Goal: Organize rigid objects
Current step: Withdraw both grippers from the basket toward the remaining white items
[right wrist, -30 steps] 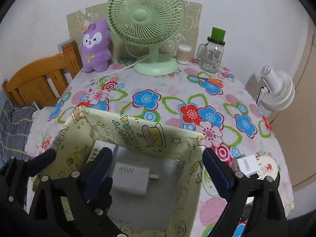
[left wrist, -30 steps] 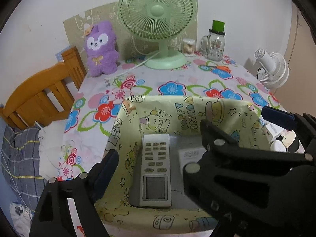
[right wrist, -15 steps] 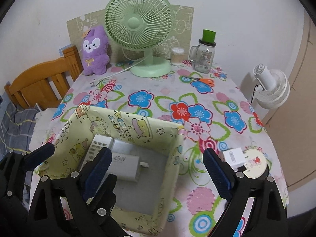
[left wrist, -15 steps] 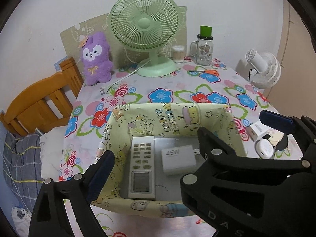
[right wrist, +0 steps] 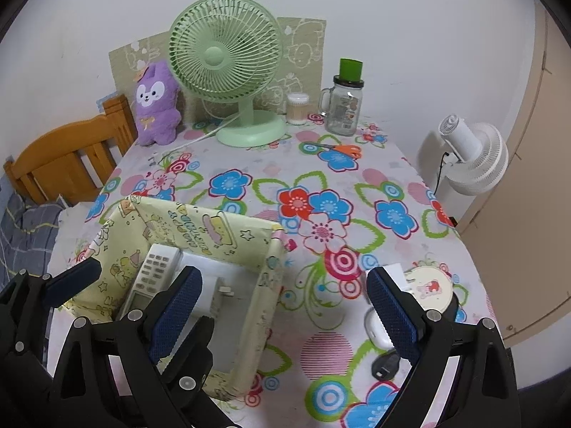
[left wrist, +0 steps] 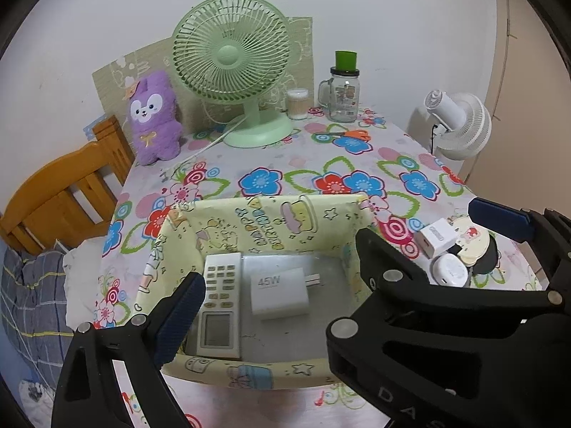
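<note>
Two sets of black tongs with ridged blue pads, both spread wide and grasping nothing: left tongs (left wrist: 328, 262) hanging over the box, right tongs (right wrist: 283, 303) straddling its right wall and the bare cloth beside it. Soft yellow cartoon-print box (left wrist: 271, 219), square, open-topped, sitting on the glossy flower-patterned bench (right wrist: 321, 185). Inside, flat on the grey floor: slim white remote (left wrist: 219, 303) with rubbery grey buttons and a small screen, and just beside it a blocky white charger (left wrist: 276, 294) marked 45W, prongs pointing right. Outside the box, to its right, a huddle of small hard pieces: white cube plug (left wrist: 437, 237), round white puck (left wrist: 449, 271), cream disc with a cartoon print (right wrist: 430, 287), black plug (right wrist: 385, 367). Farther back: mint-green ribbed fan (left wrist: 230, 57), fuzzy purple plush (left wrist: 153, 117), glass jar mug with green lid (left wrist: 344, 89), orange-handled scissors (right wrist: 340, 149). Off the bench edge, white fan (right wrist: 473, 157) right, wooden chair (left wrist: 67, 185) left.
</note>
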The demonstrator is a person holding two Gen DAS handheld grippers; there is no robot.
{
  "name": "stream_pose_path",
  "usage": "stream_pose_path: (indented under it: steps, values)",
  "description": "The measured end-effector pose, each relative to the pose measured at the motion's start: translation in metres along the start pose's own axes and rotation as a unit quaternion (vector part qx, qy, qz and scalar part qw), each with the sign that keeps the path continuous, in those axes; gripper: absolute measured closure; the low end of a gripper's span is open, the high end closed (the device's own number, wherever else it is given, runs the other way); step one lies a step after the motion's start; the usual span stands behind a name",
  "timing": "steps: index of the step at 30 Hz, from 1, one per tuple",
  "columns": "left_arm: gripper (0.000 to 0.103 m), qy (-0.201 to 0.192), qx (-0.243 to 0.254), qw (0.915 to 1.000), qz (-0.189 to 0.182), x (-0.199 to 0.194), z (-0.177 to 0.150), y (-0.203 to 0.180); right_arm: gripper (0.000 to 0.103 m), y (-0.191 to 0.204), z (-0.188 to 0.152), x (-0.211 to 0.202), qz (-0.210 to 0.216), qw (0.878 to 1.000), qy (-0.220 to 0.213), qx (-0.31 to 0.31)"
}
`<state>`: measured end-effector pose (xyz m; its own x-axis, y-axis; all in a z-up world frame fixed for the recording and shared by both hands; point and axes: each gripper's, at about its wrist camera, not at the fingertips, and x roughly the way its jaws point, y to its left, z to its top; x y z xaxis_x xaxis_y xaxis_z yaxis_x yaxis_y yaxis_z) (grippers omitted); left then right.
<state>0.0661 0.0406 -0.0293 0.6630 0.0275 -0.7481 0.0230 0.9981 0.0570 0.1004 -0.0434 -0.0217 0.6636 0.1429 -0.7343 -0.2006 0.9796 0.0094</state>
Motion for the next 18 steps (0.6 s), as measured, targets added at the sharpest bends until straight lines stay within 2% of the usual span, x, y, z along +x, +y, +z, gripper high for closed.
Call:
stream_pose_path:
  steps: [8, 18]
  values:
    - [0.006, -0.003, 0.006, 1.0000, -0.002, -0.005, 0.002, -0.018, 0.008, -0.017, -0.003, -0.007, 0.002, 1.000, -0.003, 0.002]
    - [0.006, -0.006, 0.007, 0.9999, -0.010, -0.008, 0.003, -0.038, 0.008, -0.038, -0.006, -0.016, -0.017, 1.000, -0.010, -0.001]
